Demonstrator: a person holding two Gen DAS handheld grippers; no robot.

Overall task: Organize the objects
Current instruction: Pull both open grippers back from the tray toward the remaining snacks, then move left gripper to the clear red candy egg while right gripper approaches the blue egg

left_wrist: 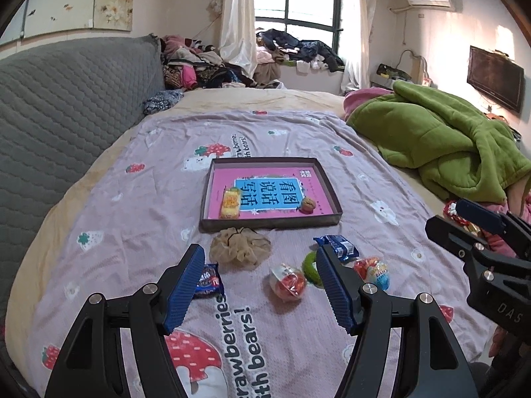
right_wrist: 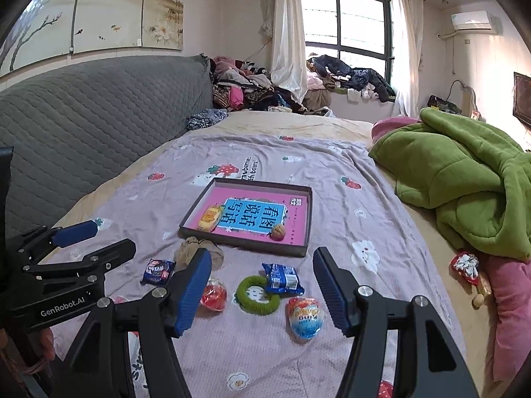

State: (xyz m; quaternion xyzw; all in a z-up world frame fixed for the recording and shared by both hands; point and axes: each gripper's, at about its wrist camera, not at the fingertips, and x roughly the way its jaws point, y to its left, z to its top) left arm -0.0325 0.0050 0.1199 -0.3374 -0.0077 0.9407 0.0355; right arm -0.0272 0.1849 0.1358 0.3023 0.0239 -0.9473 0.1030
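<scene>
A shallow brown box (left_wrist: 269, 223) (right_wrist: 244, 244) with a pink book inside lies on the bed. A yellow snack (left_wrist: 230, 203) (right_wrist: 209, 218) and a walnut (left_wrist: 307, 205) (right_wrist: 278, 232) lie in it. In front of it lie a beige scrunchie (left_wrist: 240, 247) (right_wrist: 189, 252), a dark snack packet (left_wrist: 207, 280) (right_wrist: 158, 272), a red capsule (left_wrist: 288, 285) (right_wrist: 214, 295), a green ring (left_wrist: 310, 267) (right_wrist: 257, 295), a blue packet (left_wrist: 337, 247) (right_wrist: 282, 278) and a toy egg (left_wrist: 373, 272) (right_wrist: 305, 316). My left gripper (left_wrist: 257, 282) (right_wrist: 103, 237) is open above them. My right gripper (right_wrist: 262, 287) (left_wrist: 454, 219) is open too, empty.
A green quilt (left_wrist: 441, 142) (right_wrist: 464, 185) is heaped at the right. A grey quilted headboard (left_wrist: 66, 106) runs along the left. Clothes are piled at the far end under the window (right_wrist: 265, 89). A red-white wrapped item (right_wrist: 466, 267) lies near the pink cloth.
</scene>
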